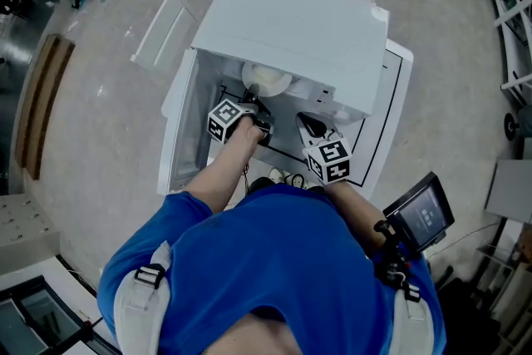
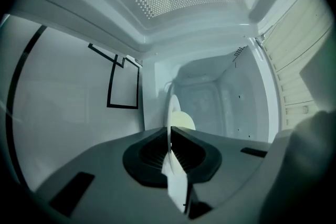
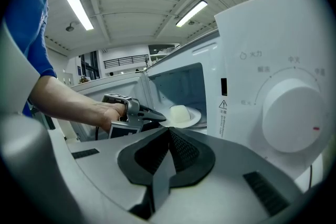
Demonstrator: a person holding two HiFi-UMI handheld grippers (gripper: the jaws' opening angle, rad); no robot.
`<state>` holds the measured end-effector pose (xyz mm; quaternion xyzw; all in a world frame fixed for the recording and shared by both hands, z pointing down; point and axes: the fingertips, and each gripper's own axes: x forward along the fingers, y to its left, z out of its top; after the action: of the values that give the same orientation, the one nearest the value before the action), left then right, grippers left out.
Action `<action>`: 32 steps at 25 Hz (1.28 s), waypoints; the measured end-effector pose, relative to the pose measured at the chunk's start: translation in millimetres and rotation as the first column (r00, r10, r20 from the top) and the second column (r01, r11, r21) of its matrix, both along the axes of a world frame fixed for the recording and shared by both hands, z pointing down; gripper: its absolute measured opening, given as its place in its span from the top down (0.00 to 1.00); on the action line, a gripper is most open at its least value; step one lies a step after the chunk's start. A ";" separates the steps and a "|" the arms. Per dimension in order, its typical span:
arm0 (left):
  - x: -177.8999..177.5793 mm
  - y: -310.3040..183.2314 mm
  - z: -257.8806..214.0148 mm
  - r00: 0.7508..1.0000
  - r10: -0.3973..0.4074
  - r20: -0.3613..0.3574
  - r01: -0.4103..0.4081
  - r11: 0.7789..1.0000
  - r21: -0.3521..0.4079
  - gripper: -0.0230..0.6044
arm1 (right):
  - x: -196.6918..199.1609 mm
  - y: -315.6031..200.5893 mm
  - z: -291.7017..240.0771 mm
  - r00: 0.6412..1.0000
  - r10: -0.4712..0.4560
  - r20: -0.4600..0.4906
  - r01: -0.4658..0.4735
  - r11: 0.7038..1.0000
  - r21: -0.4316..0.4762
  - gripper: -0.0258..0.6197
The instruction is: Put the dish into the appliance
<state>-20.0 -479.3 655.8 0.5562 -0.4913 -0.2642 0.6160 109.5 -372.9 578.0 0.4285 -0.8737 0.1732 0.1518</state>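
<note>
The white dish [image 3: 195,119], carrying a pale lump of food [image 3: 179,113], is just inside the open microwave [image 3: 252,44], its near rim clenched between the fingers of the left gripper [image 2: 169,136]. The right gripper [image 3: 169,131] hangs in front of the microwave's dial [image 3: 291,113], its fingers pressed together on nothing.
</note>
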 end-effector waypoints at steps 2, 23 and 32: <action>0.3 -1.7 -1.3 1.000 0.006 0.005 -0.006 1.000 0.009 0.94 | 0.2 -1.2 -1.2 1.000 0.002 0.000 -0.002 1.000 0.002 0.96; 0.5 -2.9 -9.3 0.987 0.101 0.128 -0.118 0.984 0.131 0.77 | 1.4 -8.9 -7.5 1.000 0.010 0.008 -0.011 1.000 0.015 0.96; -5.3 7.2 -17.9 0.941 0.143 0.305 -0.205 0.962 0.180 0.77 | -0.5 -10.6 -8.8 1.000 0.005 0.009 -0.006 1.000 0.018 0.96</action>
<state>-25.3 -472.1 638.0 0.6919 -0.4941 -0.1744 0.4967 109.0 -383.5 569.1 0.4316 -0.8747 0.1674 0.1434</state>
